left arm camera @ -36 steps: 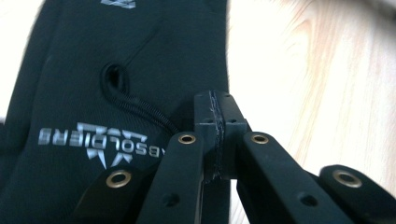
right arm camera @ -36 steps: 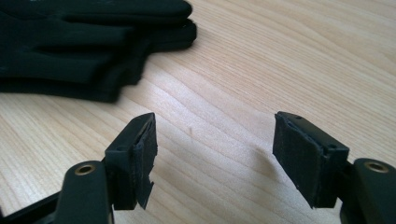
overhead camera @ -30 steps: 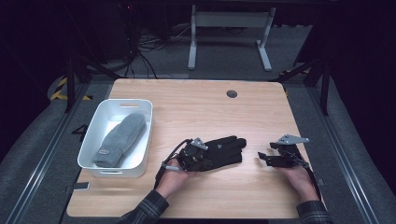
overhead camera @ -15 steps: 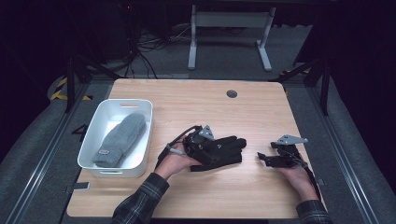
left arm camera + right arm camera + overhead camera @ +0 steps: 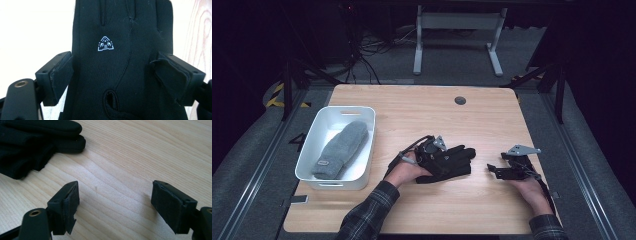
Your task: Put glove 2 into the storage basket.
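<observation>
Change: left gripper (image 5: 447,156) shifted right along the black glove (image 5: 451,161); jaws have just been opening, glove between them, pads not pressing.
Right gripper (image 5: 490,169): same spot, jaws wide, nothing between.
Glove loc: flat, table (image 5: 412,107) centre-front.
Room: bare wood betw. glove fingertips and right gripper; white bin (image 5: 365,150) w/ grey mitten (image 5: 341,149) at left edge.
Markings: small white triangular logo (image 5: 105,44) on glove; no legible text.

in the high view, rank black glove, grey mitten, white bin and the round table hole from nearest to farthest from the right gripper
From the right gripper:
1. black glove, just to its left at table centre.
2. round table hole, toward the table's far edge.
3. white bin, at the table's left; its near wall comes first.
4. grey mitten, lying inside that bin.
</observation>
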`<state>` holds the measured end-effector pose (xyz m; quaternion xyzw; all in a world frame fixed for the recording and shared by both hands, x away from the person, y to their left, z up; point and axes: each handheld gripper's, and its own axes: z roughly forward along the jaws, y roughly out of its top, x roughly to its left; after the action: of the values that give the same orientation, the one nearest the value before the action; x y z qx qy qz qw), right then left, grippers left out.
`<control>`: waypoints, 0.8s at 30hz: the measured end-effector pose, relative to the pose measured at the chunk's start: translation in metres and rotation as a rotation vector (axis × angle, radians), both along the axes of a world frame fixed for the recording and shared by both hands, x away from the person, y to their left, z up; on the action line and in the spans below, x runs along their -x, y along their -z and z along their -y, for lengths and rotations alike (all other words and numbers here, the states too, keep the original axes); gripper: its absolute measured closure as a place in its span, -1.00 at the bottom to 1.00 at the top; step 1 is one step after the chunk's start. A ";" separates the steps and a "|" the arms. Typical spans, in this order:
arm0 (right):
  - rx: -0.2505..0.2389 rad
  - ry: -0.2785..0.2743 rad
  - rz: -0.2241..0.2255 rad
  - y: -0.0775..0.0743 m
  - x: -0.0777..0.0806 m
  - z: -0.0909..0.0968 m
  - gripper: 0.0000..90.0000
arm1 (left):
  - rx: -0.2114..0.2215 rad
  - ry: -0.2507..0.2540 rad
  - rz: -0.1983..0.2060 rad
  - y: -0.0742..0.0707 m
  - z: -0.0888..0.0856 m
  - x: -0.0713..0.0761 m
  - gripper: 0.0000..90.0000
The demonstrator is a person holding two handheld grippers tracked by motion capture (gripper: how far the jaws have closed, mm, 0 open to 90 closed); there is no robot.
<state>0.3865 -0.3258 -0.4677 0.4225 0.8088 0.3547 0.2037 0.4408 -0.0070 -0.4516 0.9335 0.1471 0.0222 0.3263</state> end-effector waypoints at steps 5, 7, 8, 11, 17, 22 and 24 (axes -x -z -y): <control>-0.003 -0.001 -0.001 0.000 0.000 0.000 -0.47 | -0.003 0.012 0.006 0.002 0.000 0.000 -0.56; -0.003 -0.001 -0.001 0.000 0.000 0.000 -0.47 | -0.009 0.017 0.009 0.001 -0.001 0.001 -0.47; -0.003 -0.001 -0.001 0.000 0.000 0.000 -0.47 | -0.013 0.023 0.016 0.001 -0.001 0.001 -0.38; -0.002 -0.001 0.000 0.000 0.000 -0.001 -0.46 | -0.022 0.036 0.016 -0.002 -0.001 0.003 0.01; -0.002 -0.002 0.000 0.000 0.001 -0.001 -0.46 | -0.024 0.009 -0.034 -0.008 -0.002 0.005 0.51; -0.004 -0.004 0.000 0.000 0.000 -0.001 -0.46 | -0.010 -0.033 -0.055 -0.019 -0.009 0.007 0.53; -0.002 -0.003 0.000 0.000 0.000 -0.001 -0.47 | 0.007 -0.052 -0.059 -0.028 -0.016 0.009 0.53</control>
<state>0.3861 -0.3250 -0.4677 0.4214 0.8092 0.3557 0.2029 0.4319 0.0086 -0.4239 0.9284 0.1810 0.0025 0.3245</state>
